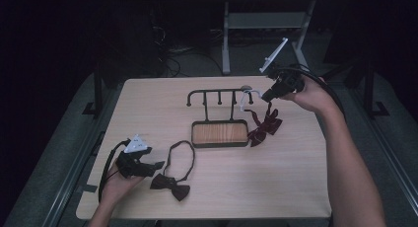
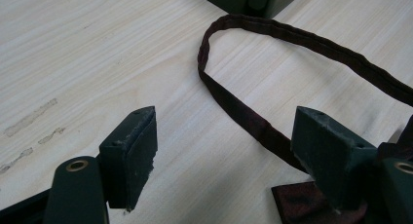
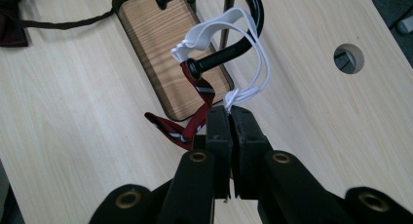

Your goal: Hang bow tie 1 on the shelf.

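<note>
Two bow ties on the pale wooden table (image 1: 148, 98), both placed here against one landmark: the black metal hook rack with its wood-inlaid base tray (image 1: 219, 133) at mid-table.

Right tongs (image 1: 268, 95) held up at the rack's right end, closed tight on the thin white elastic loop (image 3: 248, 58) of the dark red striped bow tie (image 1: 264, 126). Pads pressed together in the right gripper view, white cord pinched at their tips (image 3: 230, 109). Loop drawn around the rack's rightmost hook, its flat white band lying over the curved black bar. Red striped tie hanging from that loop, bow resting on the table just beside the right edge of the base tray, slightly tilted.

Left tongs (image 1: 158, 165) low over the table, on the near left side of the rack, well apart from it. Wide open, nothing pinched: bare wood between the two pads in the left gripper view (image 2: 221, 158). Dark brown bow tie with long fabric neck strap (image 1: 172, 185) lying flat just beside these tongs, nearer than the rack's base tray. Strap looped back toward the tray's near left corner, close to it but apart. One pad right by the strap near the bow, contact unclear.
</note>
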A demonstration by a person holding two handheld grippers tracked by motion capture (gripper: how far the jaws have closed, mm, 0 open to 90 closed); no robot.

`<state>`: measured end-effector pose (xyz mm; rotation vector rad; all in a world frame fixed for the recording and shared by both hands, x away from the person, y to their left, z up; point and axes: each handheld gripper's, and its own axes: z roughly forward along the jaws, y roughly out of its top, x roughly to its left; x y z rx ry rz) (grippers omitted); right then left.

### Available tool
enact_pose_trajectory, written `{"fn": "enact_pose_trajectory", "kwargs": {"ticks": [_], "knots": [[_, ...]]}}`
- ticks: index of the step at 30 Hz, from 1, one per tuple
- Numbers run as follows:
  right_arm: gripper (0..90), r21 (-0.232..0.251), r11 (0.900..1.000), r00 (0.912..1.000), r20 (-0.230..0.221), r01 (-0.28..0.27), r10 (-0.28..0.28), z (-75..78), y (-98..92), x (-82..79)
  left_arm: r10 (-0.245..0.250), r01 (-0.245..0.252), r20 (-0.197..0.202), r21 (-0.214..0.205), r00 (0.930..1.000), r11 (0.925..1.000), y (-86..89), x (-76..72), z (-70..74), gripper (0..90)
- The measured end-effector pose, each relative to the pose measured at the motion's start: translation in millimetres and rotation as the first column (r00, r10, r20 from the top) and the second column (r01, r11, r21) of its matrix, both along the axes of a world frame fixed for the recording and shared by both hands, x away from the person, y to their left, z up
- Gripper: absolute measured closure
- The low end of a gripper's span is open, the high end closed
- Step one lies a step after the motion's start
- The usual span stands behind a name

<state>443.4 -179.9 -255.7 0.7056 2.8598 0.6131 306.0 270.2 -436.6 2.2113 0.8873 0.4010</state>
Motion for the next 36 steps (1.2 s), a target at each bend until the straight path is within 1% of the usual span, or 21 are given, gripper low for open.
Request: {"fn": "enact_pose_trajectory", "kwargs": {"ticks": [2, 7, 11, 12, 13, 20, 22, 27, 30, 36], "knots": [[86.7, 0.000, 1.0000, 1.0000, -0.002, 0.002, -0.002, -0.9, -0.3, 1.1, 0.001, -0.001, 0.000, -0.001, 1.0000, 1.0000, 0.0, 0.0, -0.1, 25.2], [85.4, 0.019, 0.9997, 0.9999, -0.002, 0.016, -0.016, -4.5, -3.6, 2.5, 0.001, -0.001, 0.000, -0.002, 1.0000, 1.0000, 0.2, 0.0, 0.0, 25.2], [83.3, 0.021, 0.9997, 0.9999, -0.005, 0.013, -0.013, -7.4, -5.9, 3.0, 0.000, 0.000, 0.000, 0.000, 1.0000, 1.0000, 0.1, -0.1, 0.1, 25.2], [83.0, 0.028, 0.9995, 0.9998, -0.014, 0.014, -0.014, -7.4, -6.7, 2.6, 0.001, -0.001, -0.001, -0.001, 1.0000, 1.0000, 0.1, -0.1, 0.1, 25.2], [82.7, 0.030, 0.9995, 0.9999, -0.010, 0.012, -0.012, -7.8, -7.5, 2.5, 0.001, -0.001, 0.000, -0.001, 1.0000, 1.0000, 0.2, -0.1, 0.1, 25.2], [79.9, 0.040, 0.9992, 0.9998, -0.018, -0.003, 0.004, -11.7, -11.9, -2.5, 0.003, -0.003, -0.005, 0.002, 1.0000, 1.0000, -0.2, 0.0, -0.5, 25.2], [78.8, 0.049, 0.9987, 0.9996, -0.024, -0.010, 0.011, -14.4, -13.1, -4.2, 0.000, 0.000, -0.001, 0.005, 1.0000, 1.0000, 0.4, 0.4, -0.2, 25.2], [76.6, 0.054, 0.9983, 0.9989, -0.041, -0.020, 0.023, -21.4, -16.5, -7.6, 0.002, -0.002, -0.007, 0.003, 1.0000, 1.0000, -0.1, 0.4, -1.0, 25.2], [75.1, 0.058, 0.9980, 0.9987, -0.043, -0.025, 0.027, -25.0, -19.2, -9.5, -0.006, 0.006, -0.005, 0.014, 1.0000, 0.9999, -0.3, 0.9, -1.5, 25.3], [71.6, 0.066, 0.9974, 0.9982, -0.051, -0.028, 0.032, -32.5, -23.8, -13.9, -0.002, 0.003, -0.009, 0.011, 1.0000, 0.9999, -0.6, 0.8, -2.1, 25.2]]}}
